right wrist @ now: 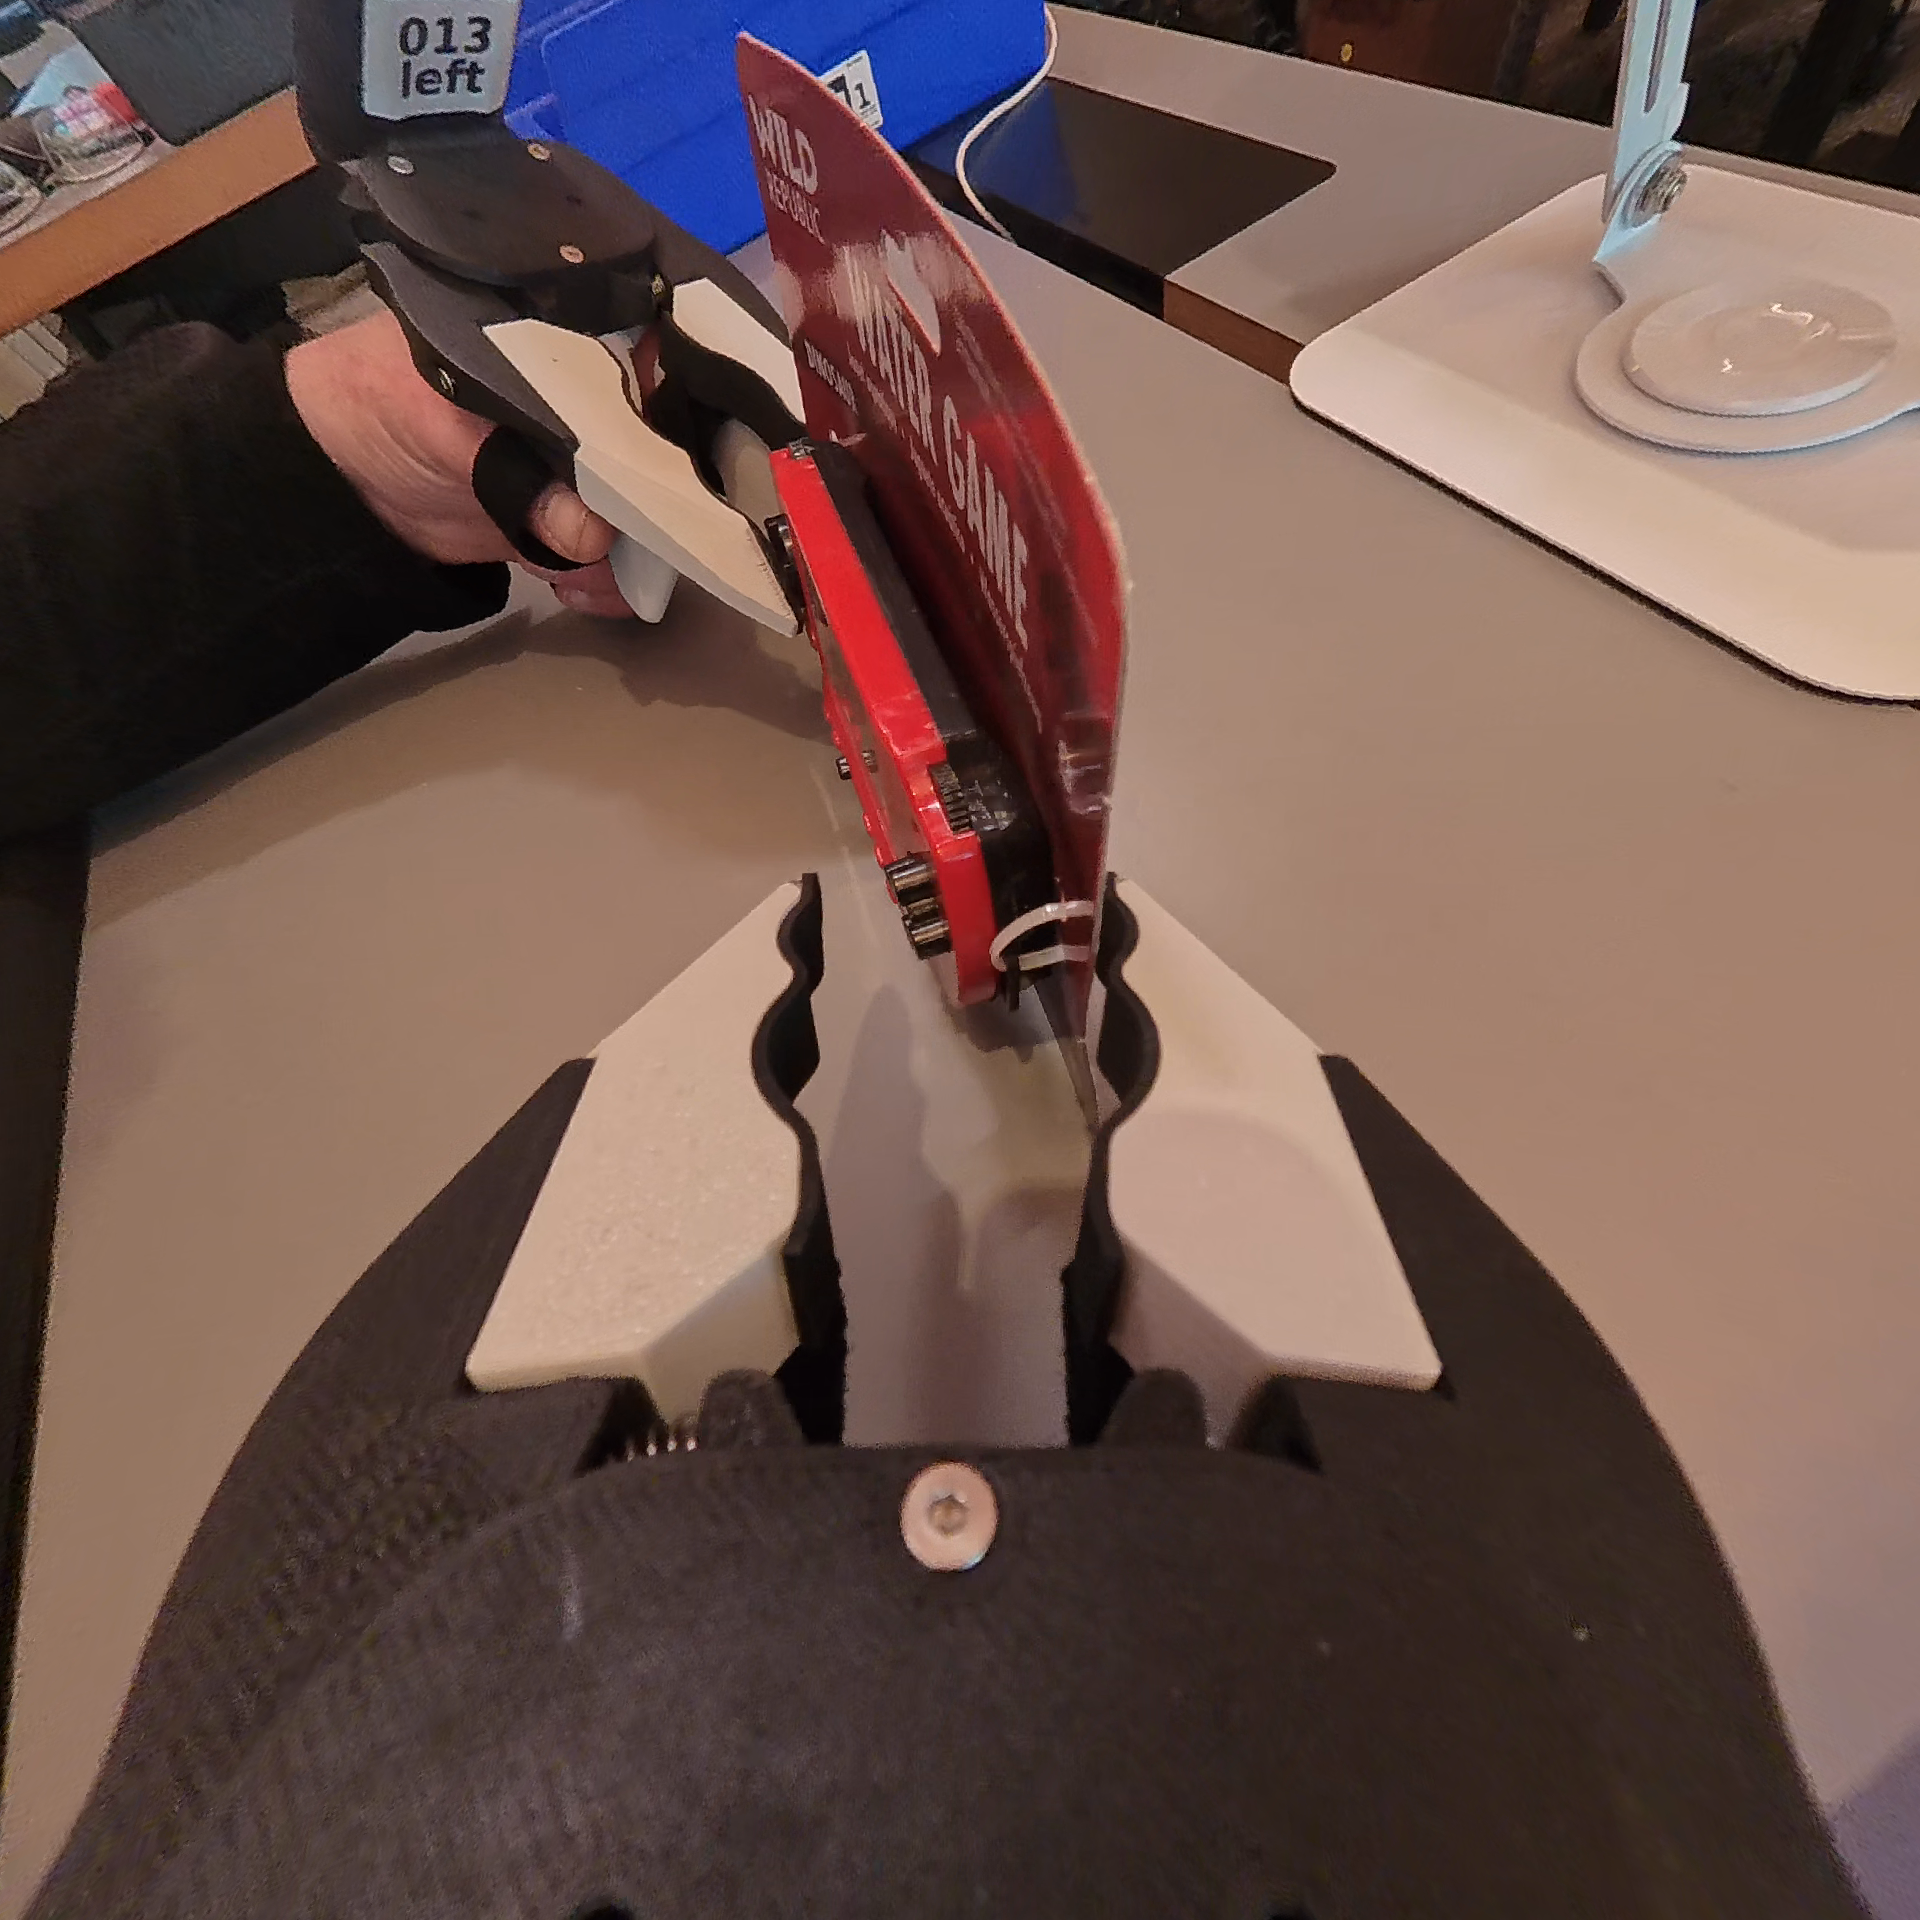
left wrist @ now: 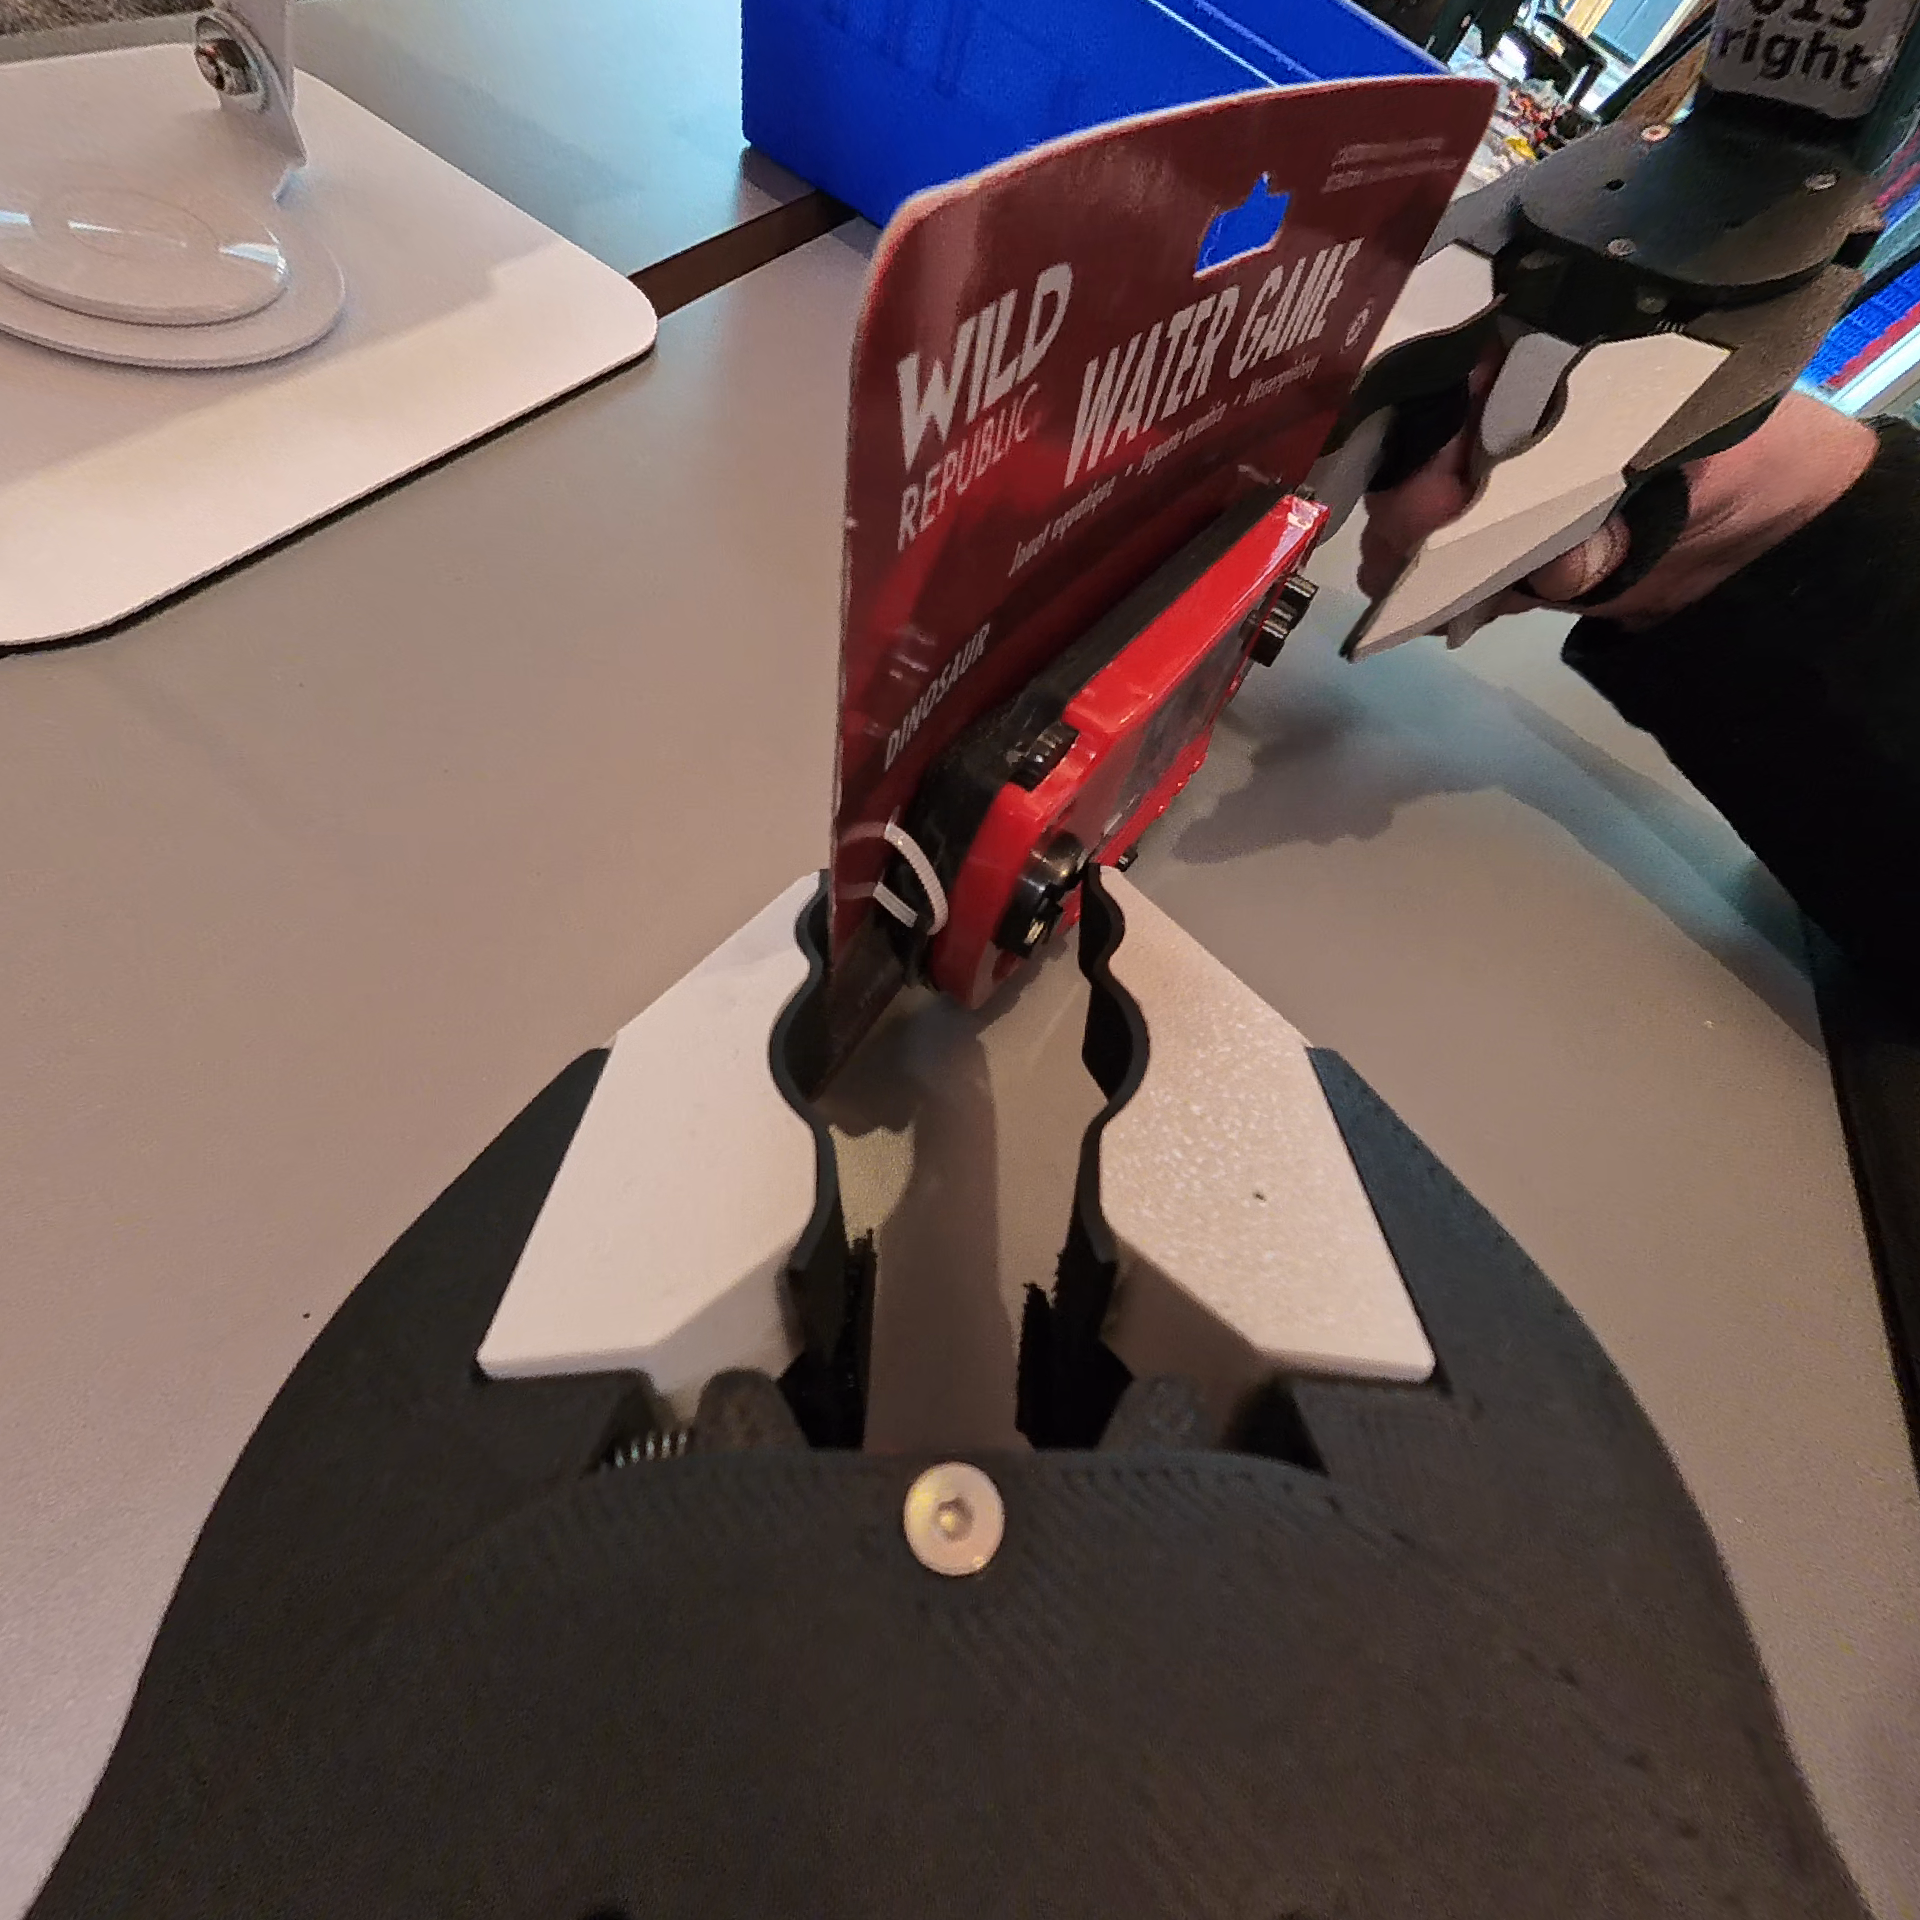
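A red handheld toy [left wrist: 1132, 707] is zip-tied to a dark red backing card [left wrist: 1143, 312] and stands on its long edge, tilted, close over the grey table [left wrist: 416, 831]. My left gripper [left wrist: 951, 894] is shut on the package's near end, one finger against the card and the other against the toy's buttons. My right gripper [right wrist: 961, 894] is open and straddles the opposite end; the card [right wrist: 935, 416] touches its right finger, and a small gap separates the toy [right wrist: 883, 665] from its left finger. Each gripper also shows in the other's view: right [left wrist: 1340, 561], left [right wrist: 774, 530].
A blue bin [left wrist: 987, 94] stands behind the package. A white stand with a flat base [left wrist: 260, 343] sits on the table, also in the right wrist view [right wrist: 1662, 416]. A black flat panel with a white cable [right wrist: 1143, 177] lies by the bin. Hands in dark sleeves hold both grippers.
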